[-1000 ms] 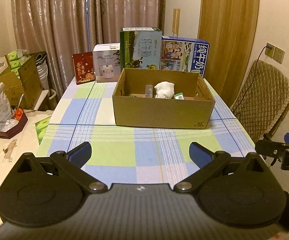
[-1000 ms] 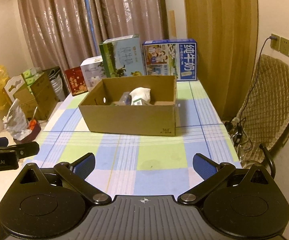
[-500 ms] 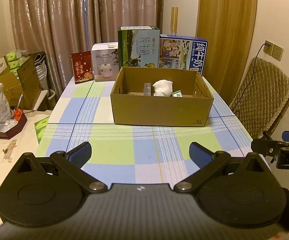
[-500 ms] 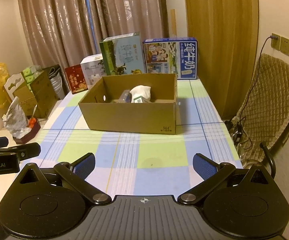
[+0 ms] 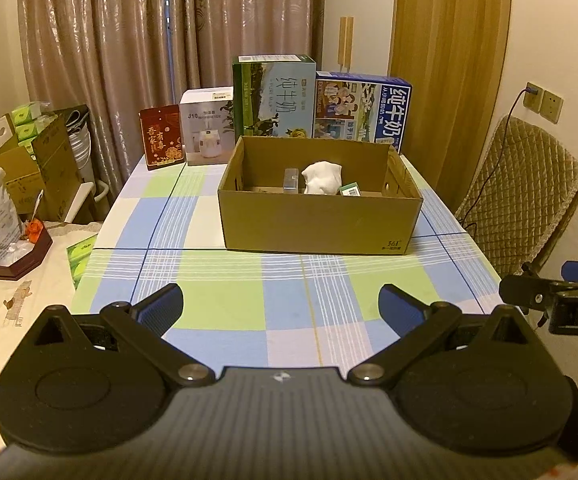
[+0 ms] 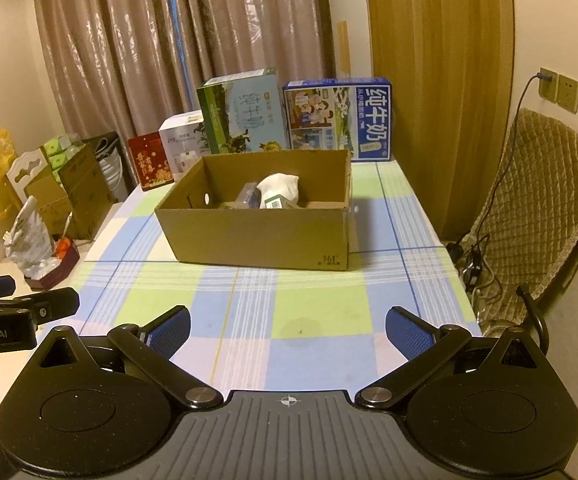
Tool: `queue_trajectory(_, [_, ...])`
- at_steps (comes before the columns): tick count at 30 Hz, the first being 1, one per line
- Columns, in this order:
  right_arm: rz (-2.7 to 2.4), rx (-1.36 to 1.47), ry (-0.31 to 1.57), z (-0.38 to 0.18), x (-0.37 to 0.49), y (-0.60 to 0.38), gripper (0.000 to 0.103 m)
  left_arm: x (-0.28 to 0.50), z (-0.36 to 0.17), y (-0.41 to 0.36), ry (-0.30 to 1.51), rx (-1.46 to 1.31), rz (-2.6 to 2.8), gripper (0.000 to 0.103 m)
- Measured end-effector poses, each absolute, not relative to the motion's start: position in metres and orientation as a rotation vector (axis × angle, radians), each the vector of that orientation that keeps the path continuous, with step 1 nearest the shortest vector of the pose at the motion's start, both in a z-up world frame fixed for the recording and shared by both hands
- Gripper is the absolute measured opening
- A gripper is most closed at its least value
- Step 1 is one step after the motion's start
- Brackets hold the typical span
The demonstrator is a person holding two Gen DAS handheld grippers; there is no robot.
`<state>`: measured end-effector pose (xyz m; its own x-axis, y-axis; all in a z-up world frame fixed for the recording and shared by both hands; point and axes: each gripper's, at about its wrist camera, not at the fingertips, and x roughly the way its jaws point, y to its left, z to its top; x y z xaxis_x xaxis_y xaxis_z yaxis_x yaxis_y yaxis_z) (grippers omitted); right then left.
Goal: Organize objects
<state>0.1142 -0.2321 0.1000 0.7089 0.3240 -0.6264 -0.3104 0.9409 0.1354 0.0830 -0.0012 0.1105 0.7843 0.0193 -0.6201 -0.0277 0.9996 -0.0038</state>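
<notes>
Both grippers, left gripper [image 5: 280,307] and right gripper [image 6: 288,327], hover with jaws spread wide and empty over the checked counter [image 5: 225,304]; the cardboard box [image 5: 317,220], holding a white bundle [image 5: 322,177], sits straight ahead, well apart, neither arm clearly nearer

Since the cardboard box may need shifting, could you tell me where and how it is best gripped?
Grip the cardboard box by its short side walls, one gripper on each. It is wide, open-topped and upright, so coming down from above lets each open gripper straddle a thin wall's top edge. The left gripper takes the left wall, the right gripper the right.
</notes>
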Motion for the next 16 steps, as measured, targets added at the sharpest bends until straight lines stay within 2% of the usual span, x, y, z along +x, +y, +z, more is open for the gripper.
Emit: queue_trajectory(16, [0.351,0.022,0.695,0.0998,0.1150,-0.2322,0.101,0.0815,0.1099,0.0000,0.662,-0.030,0.022,0.102])
